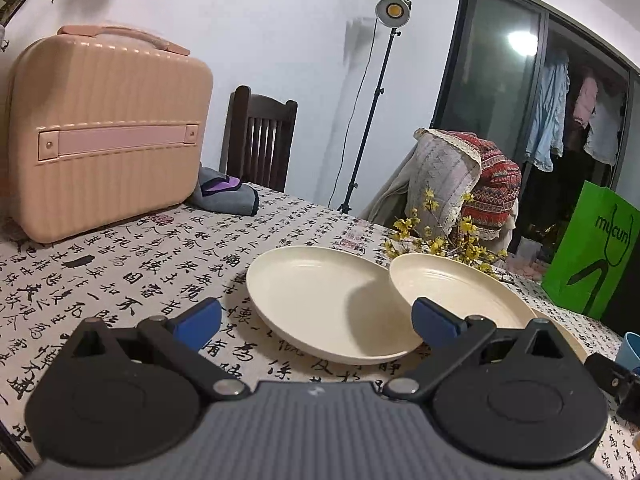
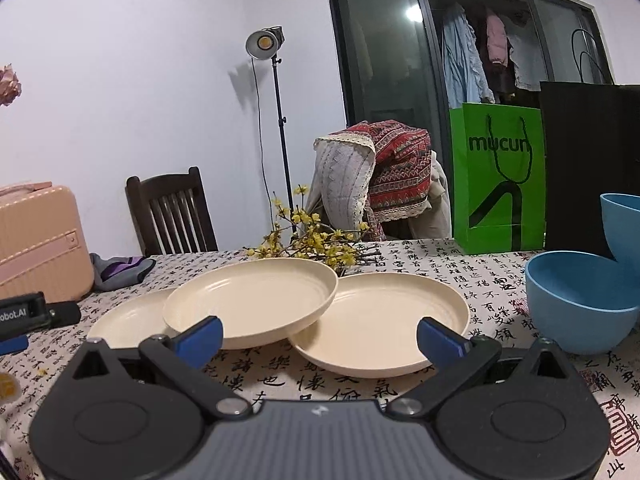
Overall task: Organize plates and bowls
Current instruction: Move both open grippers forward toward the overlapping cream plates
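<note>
A pink ribbed hard-shell case (image 1: pixel 108 136) stands upright on the counter's calligraphy-print tablecloth (image 1: pixel 132 264), with a folded grey and purple cloth (image 1: pixel 226 192) just beside it. A dark wooden chair (image 1: pixel 260 140) sits behind the counter near a light stand (image 1: pixel 372 112) whose lamp is lit. A sprig of yellow blossoms (image 2: pixel 308 240) lies on the cloth. Another chair is draped with patterned red and white fabric (image 2: pixel 380 176). A green "mucun" paper bag (image 2: pixel 498 176) stands beside a black bag (image 2: pixel 592 160), and clothes (image 2: pixel 464 60) hang behind the glass door.
</note>
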`<state>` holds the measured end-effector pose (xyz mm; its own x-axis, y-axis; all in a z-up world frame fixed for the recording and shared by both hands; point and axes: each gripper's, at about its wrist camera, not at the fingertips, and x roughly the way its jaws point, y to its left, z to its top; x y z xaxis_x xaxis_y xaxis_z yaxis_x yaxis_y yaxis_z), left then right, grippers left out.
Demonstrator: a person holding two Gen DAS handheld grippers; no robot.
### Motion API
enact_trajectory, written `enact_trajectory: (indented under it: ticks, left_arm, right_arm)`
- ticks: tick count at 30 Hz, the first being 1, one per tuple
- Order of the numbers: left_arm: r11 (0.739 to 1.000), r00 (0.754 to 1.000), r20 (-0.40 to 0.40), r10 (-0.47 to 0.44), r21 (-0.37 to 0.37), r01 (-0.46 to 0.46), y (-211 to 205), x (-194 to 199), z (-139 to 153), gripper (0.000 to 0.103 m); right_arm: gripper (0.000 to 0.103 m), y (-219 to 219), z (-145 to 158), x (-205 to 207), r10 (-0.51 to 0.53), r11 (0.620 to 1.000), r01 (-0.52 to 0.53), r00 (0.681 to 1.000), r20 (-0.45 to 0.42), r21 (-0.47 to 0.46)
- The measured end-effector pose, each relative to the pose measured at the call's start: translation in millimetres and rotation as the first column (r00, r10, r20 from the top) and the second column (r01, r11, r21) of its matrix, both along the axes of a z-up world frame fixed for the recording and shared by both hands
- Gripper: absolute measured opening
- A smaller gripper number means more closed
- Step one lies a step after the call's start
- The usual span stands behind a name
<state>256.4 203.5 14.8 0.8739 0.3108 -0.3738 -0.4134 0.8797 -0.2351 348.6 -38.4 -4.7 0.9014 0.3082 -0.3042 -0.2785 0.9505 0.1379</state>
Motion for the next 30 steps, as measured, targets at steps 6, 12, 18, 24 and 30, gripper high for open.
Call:
enact_trajectory:
  ticks: [6,12,18,24,30]
  left_arm:
    - [1.0,1.0,-0.021,0.0,0.011,0.0,-4.2,4.2,-4.5,0.103]
    - [1.0,0.999,-0.035,-0.008,0.019,0.008,-6.3,8.0,-6.0,0.103]
    - [1.0,0.999,-0.052,0.002,-0.009,-0.003,-5.8,10.1,5.1,0.103]
    - [1.0,0.999,-0.052,0.007,0.014,-0.007,-13.0,15.6,28.5,0.103]
    - [1.0,0.999,-0.041,0.006,0.027,-0.005,-21.9,27.6,47.0,0.103]
  right_arm:
    - [0.103,-0.6,-1.9,2.0,-0.001,1.0,0.001,1.0,-0.006,0.0]
    - [0.103,-1.2,-6.1,5.1,0.008,1.0,-0.008,1.0,-0.009,0.004]
    - [0.103,-2.9,-7.6,10.6,0.001,1.0,-0.001,1.0,-0.019,0.013]
    - [0.103,-16.0,-6.4,16.7,-0.032,0.998,0.034,0.999,-0.026,0.055]
    - [0.103,-30.6,-6.4,23.6,-0.073,0.992,0.077,0.996,-0.046,0.098]
